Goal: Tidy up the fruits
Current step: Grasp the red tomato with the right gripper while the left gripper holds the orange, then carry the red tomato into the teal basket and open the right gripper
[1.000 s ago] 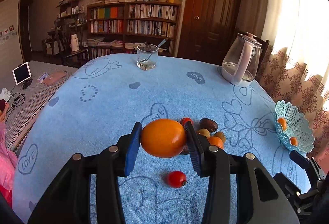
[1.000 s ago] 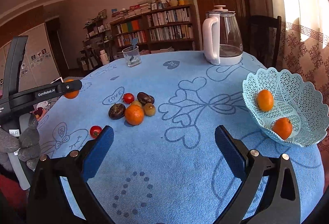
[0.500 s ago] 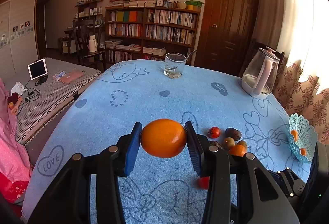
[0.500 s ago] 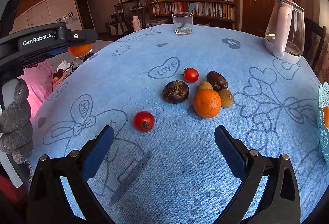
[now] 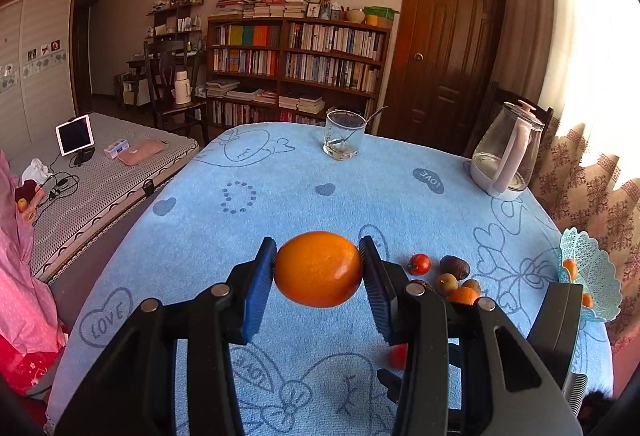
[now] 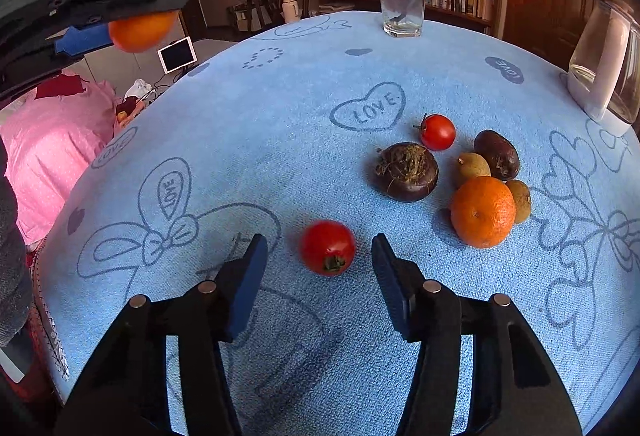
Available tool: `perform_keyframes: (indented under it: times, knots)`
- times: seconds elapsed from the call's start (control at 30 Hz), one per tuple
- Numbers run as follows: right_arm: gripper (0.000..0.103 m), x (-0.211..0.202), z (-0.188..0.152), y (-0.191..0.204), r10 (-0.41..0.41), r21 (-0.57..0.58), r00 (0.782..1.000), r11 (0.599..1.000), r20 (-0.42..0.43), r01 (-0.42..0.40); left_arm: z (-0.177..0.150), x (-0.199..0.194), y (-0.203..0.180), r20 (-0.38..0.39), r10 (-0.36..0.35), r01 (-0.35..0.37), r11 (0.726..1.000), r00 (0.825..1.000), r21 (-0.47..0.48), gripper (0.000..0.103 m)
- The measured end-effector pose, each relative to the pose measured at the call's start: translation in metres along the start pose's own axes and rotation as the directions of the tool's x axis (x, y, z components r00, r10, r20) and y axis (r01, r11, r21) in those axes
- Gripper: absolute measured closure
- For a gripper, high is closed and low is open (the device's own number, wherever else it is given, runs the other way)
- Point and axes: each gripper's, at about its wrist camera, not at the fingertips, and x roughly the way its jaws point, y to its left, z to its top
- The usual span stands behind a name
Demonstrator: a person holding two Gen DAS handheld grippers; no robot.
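One tomato (image 6: 327,247) sits between the right gripper (image 6: 318,268) pads, untouched; jaws just closing in. Left gripper (image 5: 319,270) clamps an orange (image 5: 319,268) above the tablecloth (image 6: 280,115).

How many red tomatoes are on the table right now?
2. One tomato lies between the open right gripper fingers, untouched; the other tomato sits beside the dark round fruit. More may be hidden outside view.
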Motion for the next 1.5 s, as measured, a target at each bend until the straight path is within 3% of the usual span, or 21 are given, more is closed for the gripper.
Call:
perform_keyframes:
  times: [0.3,0.6,1.0,1.5]
  knots:
    - [0.073,0.005,0.002,-0.003,-0.027,0.000,1.000,1.000,-0.009,0.027,-0.001,0.000,-0.002,-0.006,-0.004,0.004,1.000,1.000,0.001,0.060]
    - [0.074,-0.008,-0.001,-0.003,-0.024,0.009,1.000,1.000,0.015,0.024,-0.002,0.002,-0.004,-0.009,-0.006,0.006,1.000,1.000,0.004,0.060]
    - [0.074,-0.060,-0.006,-0.032,-0.060,0.097,0.991,0.994,0.118,0.049,-0.006,0.003,-0.013,-0.012,-0.022,0.022,1.000,1.000,0.022,0.060]
    - [0.074,-0.132,-0.025,-0.102,-0.212,0.269,0.951,0.952,0.225,0.149,-0.011,0.004,-0.030,-0.025,-0.047,0.048,0.997,0.999,0.052,0.060]
